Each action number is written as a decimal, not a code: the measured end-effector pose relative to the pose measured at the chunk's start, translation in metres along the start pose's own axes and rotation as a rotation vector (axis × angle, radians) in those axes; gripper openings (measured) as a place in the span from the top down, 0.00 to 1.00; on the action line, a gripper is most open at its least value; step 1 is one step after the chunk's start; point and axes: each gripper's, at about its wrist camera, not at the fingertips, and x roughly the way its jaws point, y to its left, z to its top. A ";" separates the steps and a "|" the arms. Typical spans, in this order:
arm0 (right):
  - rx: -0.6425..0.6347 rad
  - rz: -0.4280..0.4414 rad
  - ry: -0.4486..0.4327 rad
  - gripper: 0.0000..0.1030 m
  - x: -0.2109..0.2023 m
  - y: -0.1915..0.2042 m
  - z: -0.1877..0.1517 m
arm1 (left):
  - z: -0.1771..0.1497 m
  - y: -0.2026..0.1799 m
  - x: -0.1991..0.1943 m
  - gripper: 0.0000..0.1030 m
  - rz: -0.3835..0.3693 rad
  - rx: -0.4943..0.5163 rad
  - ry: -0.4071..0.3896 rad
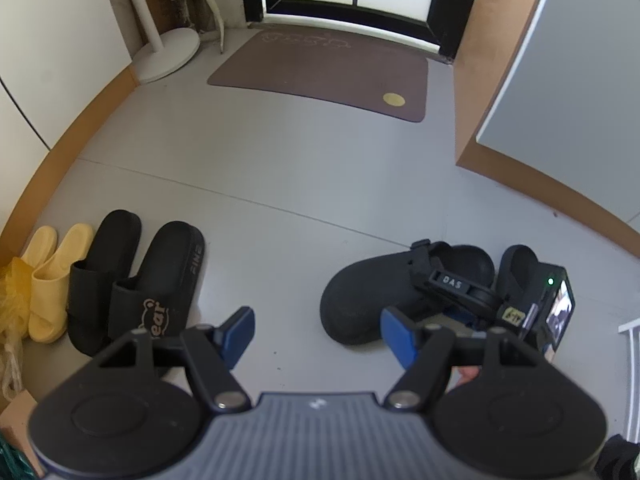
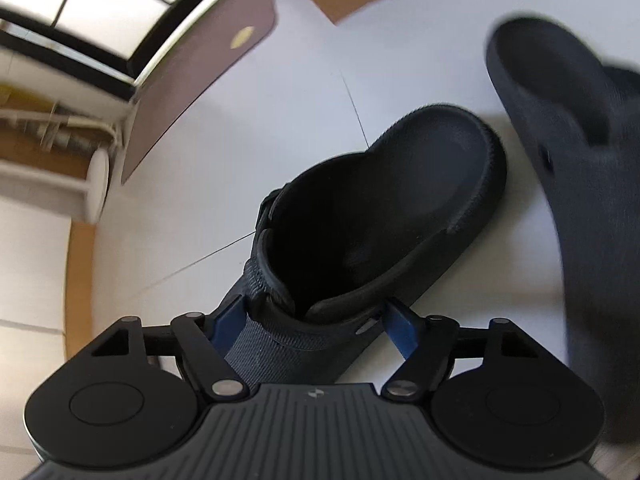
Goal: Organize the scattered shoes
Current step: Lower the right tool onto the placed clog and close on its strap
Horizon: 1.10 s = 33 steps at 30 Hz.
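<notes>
Your right gripper (image 2: 310, 326) has its fingers straddling the black clog (image 2: 384, 208) at the strap — whether they grip it yet, you cannot tell. Squeeze firmly before lifting; left gripper (image 1: 318, 334) hangs wide, empty.

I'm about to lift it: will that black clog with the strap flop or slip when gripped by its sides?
The black clog probably keeps its shape: thick moulded sole. Its woven strap may shift. Matte surface, likely not slippery.
</notes>
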 end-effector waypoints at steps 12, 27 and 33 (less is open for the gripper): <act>-0.324 -0.065 0.009 0.23 -0.007 0.012 0.032 | -0.001 -0.001 -0.001 0.30 -0.013 0.003 0.001; -0.119 -0.085 0.061 0.08 0.009 0.007 0.027 | -0.001 -0.004 -0.001 0.29 -0.003 0.010 0.002; -0.181 -0.053 0.096 0.28 0.015 0.005 0.022 | 0.000 -0.003 0.002 0.29 -0.005 -0.005 0.015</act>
